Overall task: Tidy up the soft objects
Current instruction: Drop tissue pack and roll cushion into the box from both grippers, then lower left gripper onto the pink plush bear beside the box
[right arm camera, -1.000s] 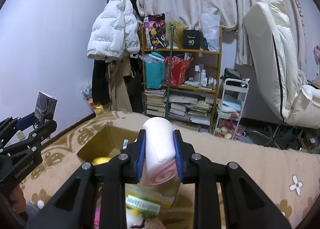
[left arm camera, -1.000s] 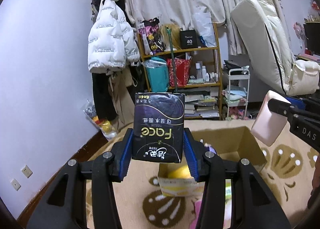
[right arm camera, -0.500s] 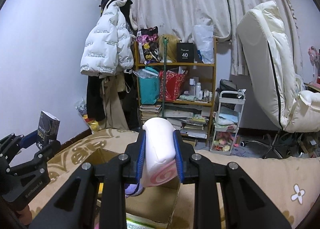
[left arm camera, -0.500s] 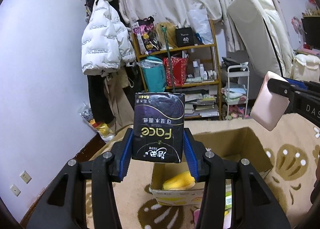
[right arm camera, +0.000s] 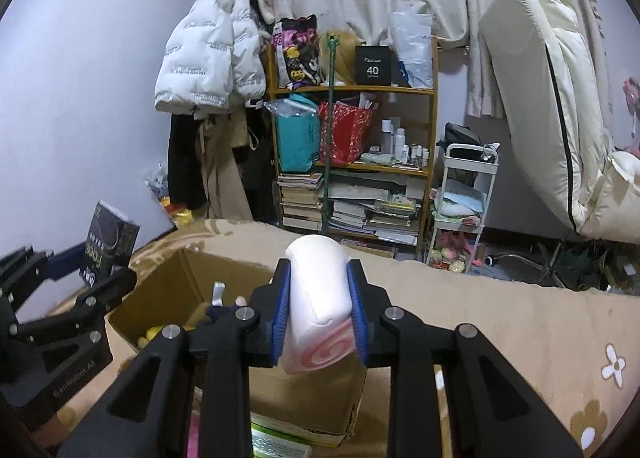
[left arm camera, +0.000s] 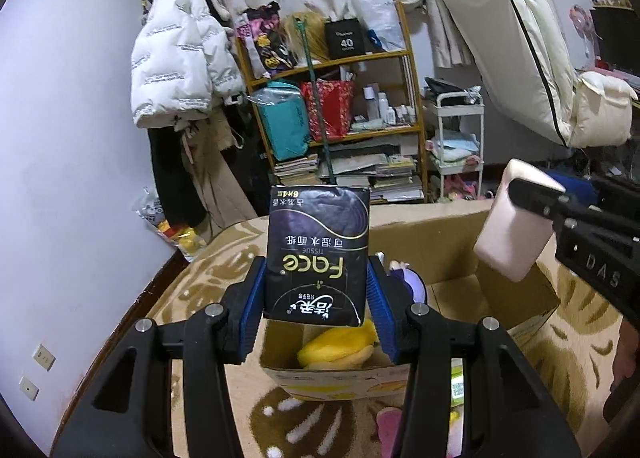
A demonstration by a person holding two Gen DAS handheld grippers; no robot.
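My left gripper (left arm camera: 317,298) is shut on a black tissue pack (left arm camera: 318,254) and holds it above the near left edge of an open cardboard box (left arm camera: 436,234). My right gripper (right arm camera: 319,318) is shut on a pink and white soft roll (right arm camera: 318,294) over the box's right side (right arm camera: 160,290). In the left wrist view the roll (left arm camera: 508,230) hangs at the right over the box. In the right wrist view the tissue pack (right arm camera: 108,242) shows at far left. A yellow plush (left arm camera: 340,346) and a purple doll (left arm camera: 404,278) lie inside the box.
The box stands on a beige patterned blanket (right arm camera: 500,322). Pink and green items (left arm camera: 388,426) lie in front of the box. Behind are a cluttered wooden shelf (left arm camera: 348,129), a white jacket (left arm camera: 180,69), a white trolley (right arm camera: 464,193) and an upended mattress (right arm camera: 548,105).
Both grippers have moved forward and nearer to the box, which now looks larger with more of its inside in view. Both still hold their objects.
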